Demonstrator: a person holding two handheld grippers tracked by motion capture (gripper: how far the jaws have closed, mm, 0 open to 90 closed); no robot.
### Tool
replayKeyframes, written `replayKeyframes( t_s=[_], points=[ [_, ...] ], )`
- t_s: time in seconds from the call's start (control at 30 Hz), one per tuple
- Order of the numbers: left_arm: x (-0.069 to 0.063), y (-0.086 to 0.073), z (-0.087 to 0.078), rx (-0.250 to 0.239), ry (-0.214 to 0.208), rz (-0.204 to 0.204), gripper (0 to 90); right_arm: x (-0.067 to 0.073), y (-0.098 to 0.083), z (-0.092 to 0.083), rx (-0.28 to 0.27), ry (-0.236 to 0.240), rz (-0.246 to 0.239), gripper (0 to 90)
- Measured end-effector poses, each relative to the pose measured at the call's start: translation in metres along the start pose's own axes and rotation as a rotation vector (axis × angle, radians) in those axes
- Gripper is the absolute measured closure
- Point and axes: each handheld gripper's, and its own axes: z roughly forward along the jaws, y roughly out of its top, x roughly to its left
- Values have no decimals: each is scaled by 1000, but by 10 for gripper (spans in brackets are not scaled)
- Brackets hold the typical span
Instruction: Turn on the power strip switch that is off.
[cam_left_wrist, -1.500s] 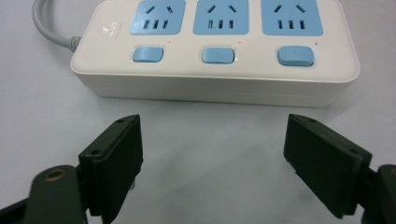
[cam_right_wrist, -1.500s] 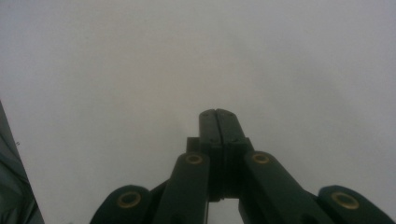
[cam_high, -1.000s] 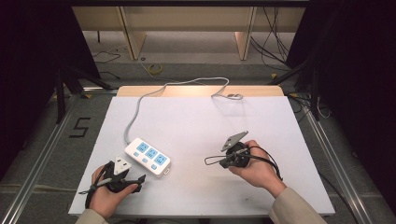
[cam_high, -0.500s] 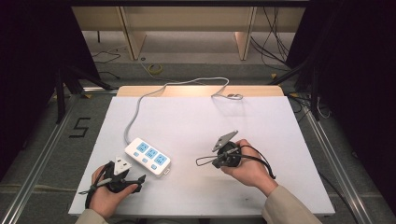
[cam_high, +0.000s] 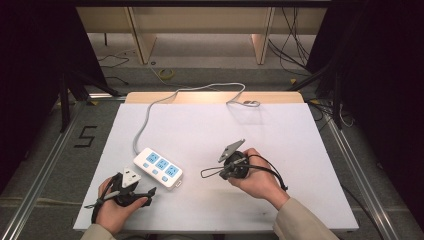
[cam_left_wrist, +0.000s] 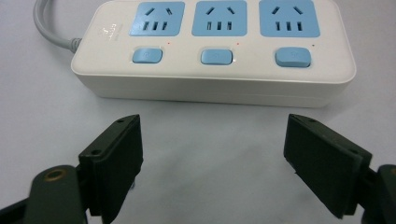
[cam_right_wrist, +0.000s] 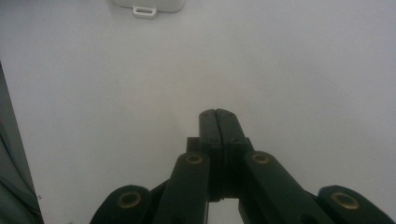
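White glossy plastic forms the body of the power strip (cam_high: 158, 168), which lies flat on the white table (cam_high: 280, 135), toward its near left part, its grey cord (cam_high: 150, 107) trailing to the far edge.

Left side: the left gripper (cam_high: 131, 191) rests just beside the strip's long near side, jaws spread wide with nothing between them. In the left gripper view the strip (cam_left_wrist: 215, 51) shows three blue sockets and three blue switch buttons (cam_left_wrist: 216, 57); the two leftmost appear lit by small red dots, though these are too small to confirm.

Centre: the casing looks rigid, light and smooth, so it would likely slide under a sideways push. A hold across the narrow width, on the plain side walls, seems soundest; the current jaw spread appears narrower than the strip's length. The cord is stiff enough to tug the strip round.

Right side: the right gripper (cam_high: 231, 168) is held near the strip's free end, jaws pressed fully together and empty (cam_right_wrist: 218, 122), suited to pressing a switch rather than grasping.
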Motion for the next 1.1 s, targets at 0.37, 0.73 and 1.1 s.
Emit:
replayKeyframes(
  t_s=[0.37, 0.73, 1.1],
  points=[
    [0, 0, 0, 1, 1, 1, 195, 2, 6, 5, 9, 6, -7, 900],
    [0, 0, -1, -1, 0, 2, 195, 6, 17, 11, 22, 9, -29, 900],
    [0, 0, 0, -1, -1, 1, 194, 11, 29, 18, 35, 17, -46, 900]
  ],
)
